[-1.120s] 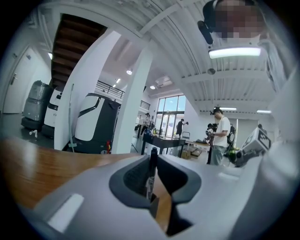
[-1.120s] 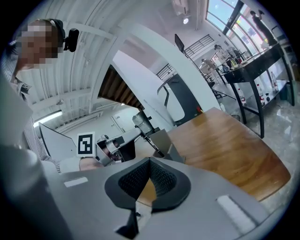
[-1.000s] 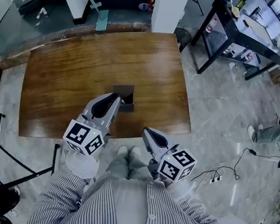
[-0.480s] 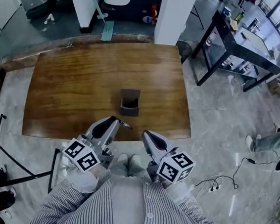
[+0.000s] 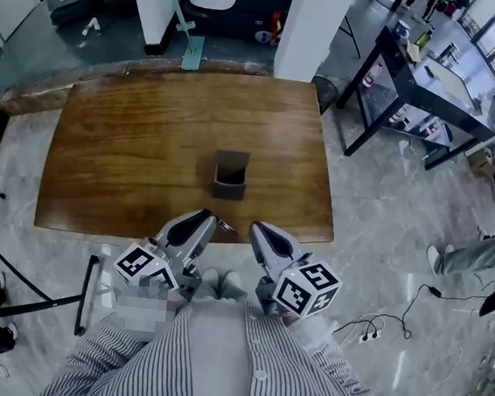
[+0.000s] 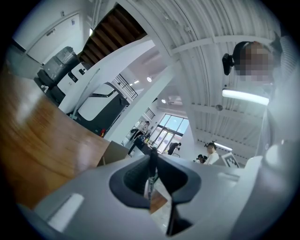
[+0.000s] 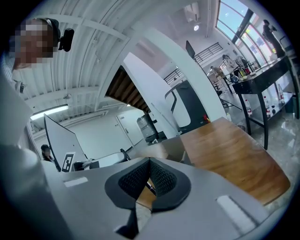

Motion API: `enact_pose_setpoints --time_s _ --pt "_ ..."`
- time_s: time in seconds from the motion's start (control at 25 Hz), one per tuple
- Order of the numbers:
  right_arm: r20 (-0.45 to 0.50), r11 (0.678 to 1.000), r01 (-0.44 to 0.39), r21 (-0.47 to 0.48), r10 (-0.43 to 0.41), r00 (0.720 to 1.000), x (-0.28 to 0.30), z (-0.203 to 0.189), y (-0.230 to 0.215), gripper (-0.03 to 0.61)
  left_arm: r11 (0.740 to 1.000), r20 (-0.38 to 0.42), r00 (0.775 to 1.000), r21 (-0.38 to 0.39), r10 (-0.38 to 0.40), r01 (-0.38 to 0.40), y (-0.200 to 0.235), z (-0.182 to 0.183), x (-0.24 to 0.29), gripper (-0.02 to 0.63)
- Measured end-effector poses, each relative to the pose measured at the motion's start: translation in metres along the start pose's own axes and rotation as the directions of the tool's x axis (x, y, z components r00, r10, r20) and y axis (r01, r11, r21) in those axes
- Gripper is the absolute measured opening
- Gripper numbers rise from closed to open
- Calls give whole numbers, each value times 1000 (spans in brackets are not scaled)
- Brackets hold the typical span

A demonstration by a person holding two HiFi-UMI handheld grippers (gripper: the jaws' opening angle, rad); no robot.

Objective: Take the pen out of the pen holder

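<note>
- The pen [image 5: 224, 225] is out of the pen holder [image 5: 230, 175]. It shows as a thin, pale sliver at the tip of the left gripper [image 5: 211, 224], above the near edge of the wooden tabletop [image 5: 121, 144] and well apart from the holder.
- The holder stands upright near the middle of the tabletop. From the head view its inside looks dark and nothing sticks out of it, so it appears empty.
- By my reading, the removal itself is done. At most, what may be left is to set the pen down somewhere, which the task sentence does not ask for.
- In the left gripper view the jaws are clenched on the pen. The slim shaft runs down between the two dark pads, which press on it from both sides.
- The left gripper is held about level, close in front of the person's striped shirt. It is rolled to one side, so the tabletop slants across its view, and it points roughly toward the holder.
- The right gripper [image 5: 257, 232] is just beside the left, near the tabletop's near edge, and tips slightly downward.
- Its jaws are closed with the pad tips meeting, and nothing is between them.
</note>
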State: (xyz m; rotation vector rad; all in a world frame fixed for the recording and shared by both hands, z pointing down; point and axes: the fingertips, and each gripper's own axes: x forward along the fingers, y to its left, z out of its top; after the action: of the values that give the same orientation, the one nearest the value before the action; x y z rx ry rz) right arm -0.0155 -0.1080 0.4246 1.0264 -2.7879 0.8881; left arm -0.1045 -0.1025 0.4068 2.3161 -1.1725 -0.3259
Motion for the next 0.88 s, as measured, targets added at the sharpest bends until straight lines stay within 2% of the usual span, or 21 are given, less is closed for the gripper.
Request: enact_pose_setpoints --time_s 0.32,0.64,0.88 --pt "-43 998 3 -56 -6 999 0 -6 7 0 1000 -15 1000 -9 7 -7 1 -2 2 49" --pt "-80 998 -9 -68 4 997 5 -11 10 0 1000 -34 999 -10 4 -5 1 -1 7 49" --pt "-87 996 -12 -84 4 996 13 -9 5 0 1000 -66 998 20 -19 21 8 3 11 49"
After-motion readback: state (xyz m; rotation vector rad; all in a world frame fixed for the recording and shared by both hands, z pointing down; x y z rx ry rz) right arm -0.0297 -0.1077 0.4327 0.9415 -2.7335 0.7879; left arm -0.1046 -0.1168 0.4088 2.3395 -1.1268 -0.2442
